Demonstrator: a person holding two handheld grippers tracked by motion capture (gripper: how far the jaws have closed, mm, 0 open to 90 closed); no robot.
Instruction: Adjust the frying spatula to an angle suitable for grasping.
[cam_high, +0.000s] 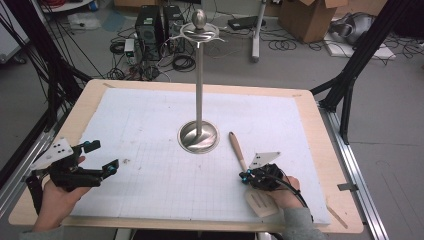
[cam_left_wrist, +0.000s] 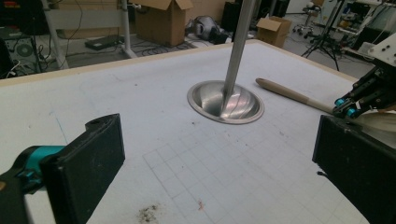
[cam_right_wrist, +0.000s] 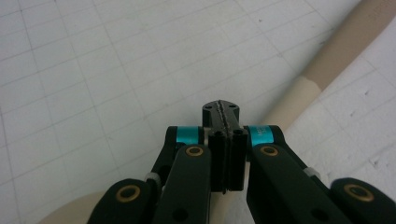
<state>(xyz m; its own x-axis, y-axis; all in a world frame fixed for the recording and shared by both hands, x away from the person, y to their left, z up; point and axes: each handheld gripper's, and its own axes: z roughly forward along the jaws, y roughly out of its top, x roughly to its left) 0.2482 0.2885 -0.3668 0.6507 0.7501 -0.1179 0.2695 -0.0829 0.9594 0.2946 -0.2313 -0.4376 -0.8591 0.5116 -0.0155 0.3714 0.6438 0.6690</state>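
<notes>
While the left gripper (cam_high: 102, 159) rests low over the mat's (cam_high: 150, 130) left edge, held in the left hand (cam_high: 55, 197), its jaws stand spread wide with nothing between them. From the left gripper view (cam_left_wrist: 210, 158), the two black pads sit far apart, one at each side, with bare gridded mat between them. A small dark smudge (cam_left_wrist: 148, 213) marks the mat just ahead of the near pad.

Near the middle of the mat stands a metal stand (cam_high: 199, 100): a round dished base, a thin upright pole, and a ring with a knob at the top. It is well apart from both grippers.

Just right of the base lies the spatula (cam_high: 239, 150), flat on the mat, its wooden handle pointing up towards the stand and its pale slotted blade (cam_high: 261, 202) near the table's front edge. The right gripper (cam_high: 245, 176), in the right hand (cam_high: 285, 192), hangs over the spatula's neck, where the handle meets the blade. In the right gripper view (cam_right_wrist: 223, 108) its jaws are pressed together, pad against pad, with no thing pinched between them; the handle (cam_right_wrist: 327, 56) runs past just beside the tips, to the upper right, and the blade shows under the linkage at the lower left. Whether the tips touch the spatula cannot be told.

The mat lies on a wooden table (cam_high: 325, 150).
</notes>
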